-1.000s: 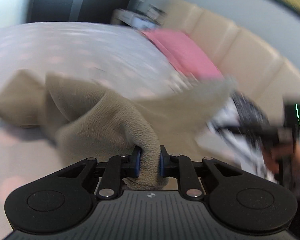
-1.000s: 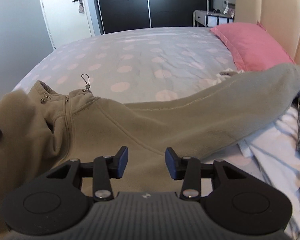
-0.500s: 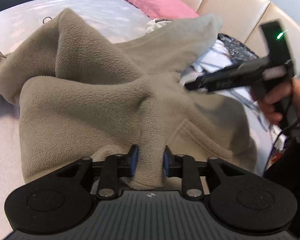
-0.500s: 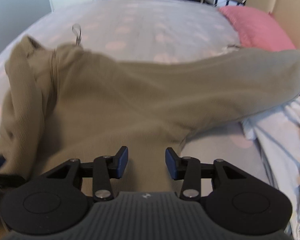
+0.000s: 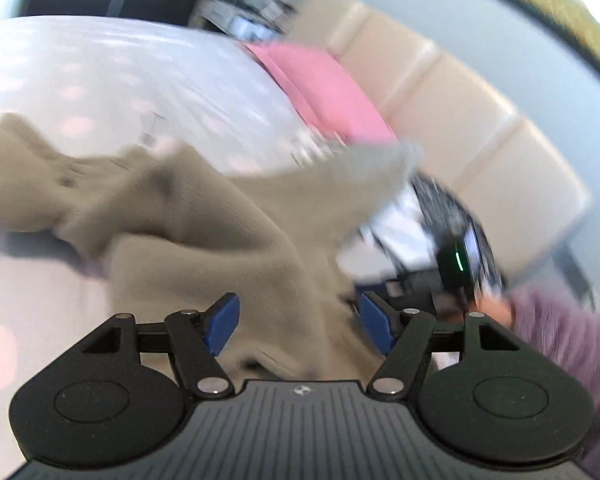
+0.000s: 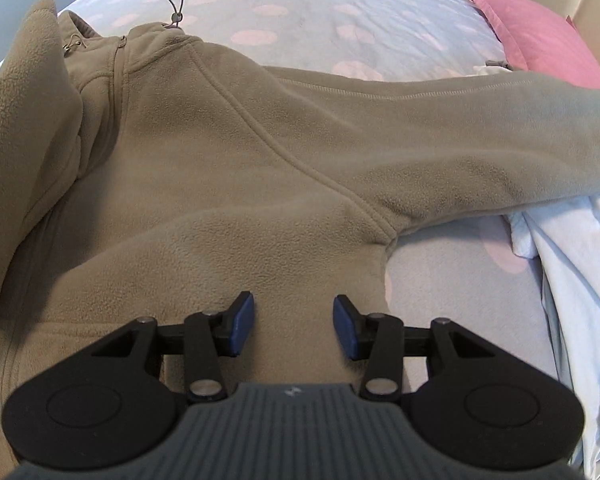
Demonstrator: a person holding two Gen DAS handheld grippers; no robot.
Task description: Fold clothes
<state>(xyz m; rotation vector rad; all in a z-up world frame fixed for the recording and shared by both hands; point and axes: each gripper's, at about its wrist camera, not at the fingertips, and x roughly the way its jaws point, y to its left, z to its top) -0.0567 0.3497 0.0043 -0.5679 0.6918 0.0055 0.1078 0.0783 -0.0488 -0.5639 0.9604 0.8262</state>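
Observation:
A tan fleece jacket point(image 6: 228, 168) lies spread on the bed, collar at the far left, one sleeve point(image 6: 459, 136) stretched right toward the pillow. Its left side is bunched in a fold point(image 6: 24, 120). My right gripper point(image 6: 294, 326) is open and empty just above the jacket's lower body. In the blurred left wrist view the jacket point(image 5: 220, 232) lies ahead of my left gripper point(image 5: 300, 326), which is open with fleece below it. The right gripper's body point(image 5: 455, 264) and the hand holding it show at the right.
The bed point(image 6: 339, 12) has a white cover with pink dots. A pink pillow point(image 6: 539, 36) lies at the far right against a beige padded headboard point(image 5: 459, 128). White and dark patterned clothes point(image 6: 571, 272) lie piled at the right edge.
My left gripper has opened and let go of the fleece fold it held, and has swung away. My right gripper has moved lower and closer over the jacket body, still open.

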